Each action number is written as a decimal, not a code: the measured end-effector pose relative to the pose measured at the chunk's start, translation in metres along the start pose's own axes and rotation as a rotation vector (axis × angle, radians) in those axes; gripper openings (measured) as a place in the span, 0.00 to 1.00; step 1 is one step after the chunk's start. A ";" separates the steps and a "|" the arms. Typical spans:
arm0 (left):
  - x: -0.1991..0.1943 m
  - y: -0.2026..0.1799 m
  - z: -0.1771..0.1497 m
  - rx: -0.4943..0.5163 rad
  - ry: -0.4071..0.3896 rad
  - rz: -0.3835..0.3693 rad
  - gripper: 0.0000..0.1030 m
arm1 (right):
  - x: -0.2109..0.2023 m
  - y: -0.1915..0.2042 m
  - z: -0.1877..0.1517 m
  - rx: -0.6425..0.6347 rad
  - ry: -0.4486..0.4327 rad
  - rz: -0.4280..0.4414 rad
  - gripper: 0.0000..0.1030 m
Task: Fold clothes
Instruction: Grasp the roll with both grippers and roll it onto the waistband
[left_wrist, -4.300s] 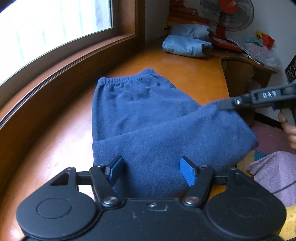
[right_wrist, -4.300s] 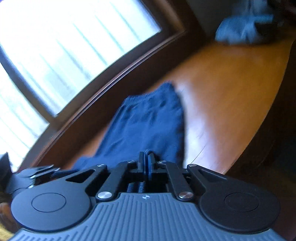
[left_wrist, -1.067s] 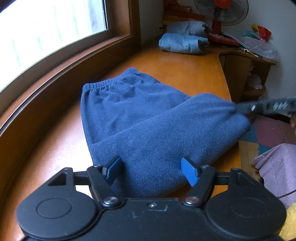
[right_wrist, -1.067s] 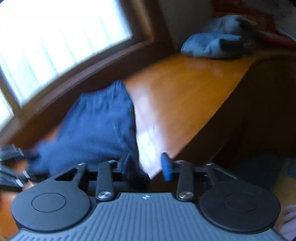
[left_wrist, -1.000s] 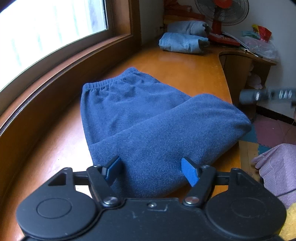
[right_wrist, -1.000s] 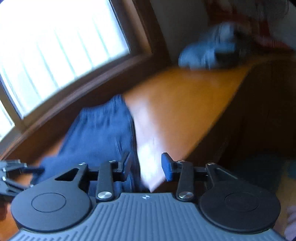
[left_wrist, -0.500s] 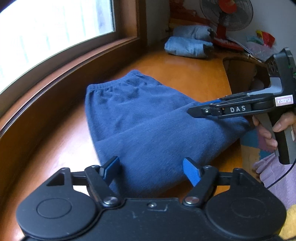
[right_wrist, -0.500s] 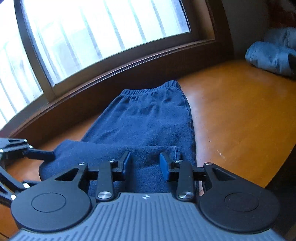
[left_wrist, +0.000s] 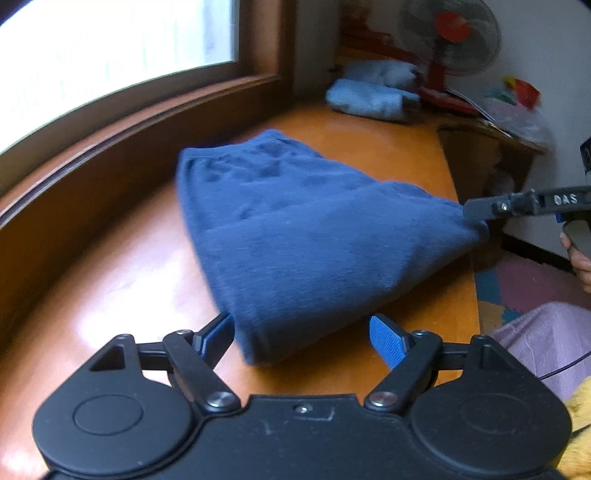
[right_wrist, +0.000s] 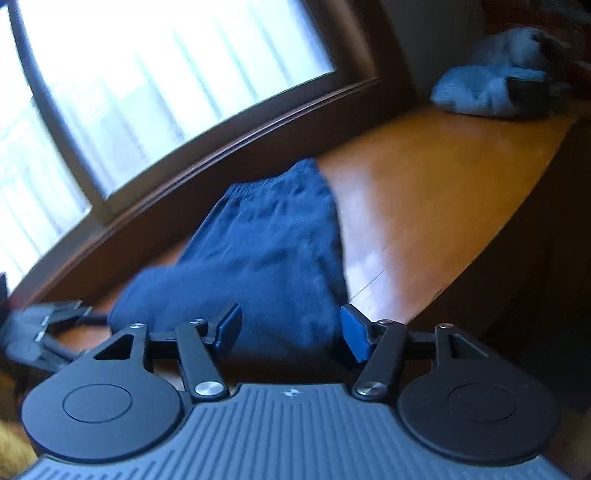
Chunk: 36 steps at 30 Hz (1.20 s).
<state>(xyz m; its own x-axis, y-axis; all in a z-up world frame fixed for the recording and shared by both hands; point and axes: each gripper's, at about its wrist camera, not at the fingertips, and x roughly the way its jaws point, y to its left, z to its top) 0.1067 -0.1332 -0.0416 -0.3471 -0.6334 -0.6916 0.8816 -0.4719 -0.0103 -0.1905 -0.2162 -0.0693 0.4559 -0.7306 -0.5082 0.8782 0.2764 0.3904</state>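
1. Garment: dark blue fleece trousers are laid on the orange wooden desk, folded over on themselves, waistband toward the window. Both views are motion-blurred.
2. Left gripper is seen low over the desk at the near folded end of the trousers; its blue-padded fingers are spread wide, the fold sits between them, and no contact is seen on either pad.
3. Right gripper is seen at the desk-edge side of the trousers; its fingers are spread apart with the cloth edge between them, and whether the pads touch the cloth cannot be told. In the left wrist view its black tip is seen against the far corner of the fold.
4. Part of a hand is seen on the right gripper's handle.
5. Folded light blue clothes are stacked at the far end of the desk, well apart from the trousers, beside a red-centred fan.
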 end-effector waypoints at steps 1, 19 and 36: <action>0.006 -0.002 0.000 0.008 0.010 -0.001 0.76 | 0.002 0.004 -0.004 -0.034 -0.001 -0.011 0.66; -0.034 -0.007 -0.045 -0.011 0.089 -0.054 0.67 | -0.011 0.045 -0.051 -0.118 0.128 0.004 0.59; -0.036 -0.006 -0.059 0.047 0.023 0.002 0.51 | -0.017 0.065 -0.091 -0.392 0.040 -0.143 0.42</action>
<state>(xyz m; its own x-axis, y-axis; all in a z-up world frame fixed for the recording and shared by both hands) 0.1325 -0.0715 -0.0591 -0.3380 -0.6202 -0.7079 0.8661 -0.4994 0.0241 -0.1277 -0.1287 -0.1052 0.3238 -0.7563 -0.5685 0.9182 0.3961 -0.0039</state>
